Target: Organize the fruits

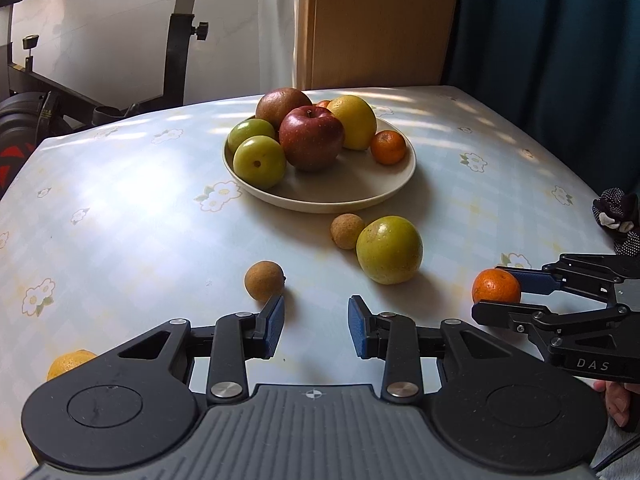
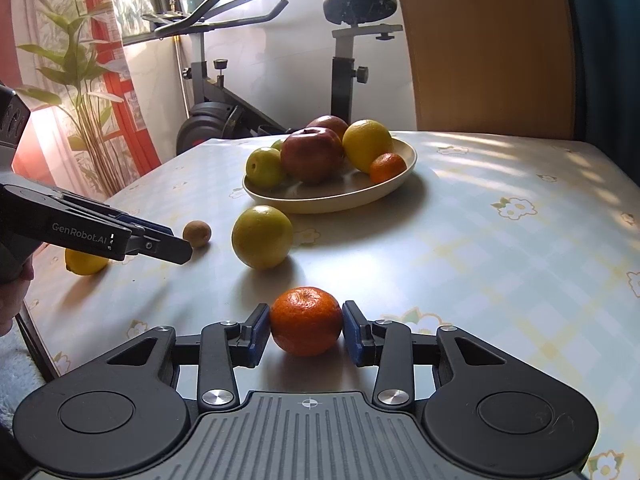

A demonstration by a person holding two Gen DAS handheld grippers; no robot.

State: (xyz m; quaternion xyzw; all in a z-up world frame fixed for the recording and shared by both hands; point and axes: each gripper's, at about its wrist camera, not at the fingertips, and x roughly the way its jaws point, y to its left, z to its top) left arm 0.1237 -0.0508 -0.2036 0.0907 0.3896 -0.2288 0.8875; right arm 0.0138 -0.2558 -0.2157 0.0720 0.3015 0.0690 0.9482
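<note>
A beige plate (image 1: pixel 340 196) at the table's middle holds a red apple (image 1: pixel 311 138), green and yellow fruits and a small mandarin (image 1: pixel 388 147). Loose on the cloth lie a large green fruit (image 1: pixel 389 250), two small brown fruits (image 1: pixel 347 232) (image 1: pixel 264 286) and a lemon (image 2: pixel 86 264). My right gripper (image 2: pixel 307 314) is shut on an orange mandarin (image 2: pixel 306 328) that rests on the table, one blue pad on each side. My left gripper (image 1: pixel 316 312) is open and empty, its left finger just short of the nearer brown fruit.
The table (image 2: pixel 500 260) has a flowered checked cloth, and its left edge runs close to the lemon. Behind it stand an exercise bike (image 2: pixel 344 60), a wooden panel (image 1: pixel 376 20) and a potted plant (image 2: pixel 80 80). A dark spotted cloth (image 1: pixel 618 216) lies at the right edge.
</note>
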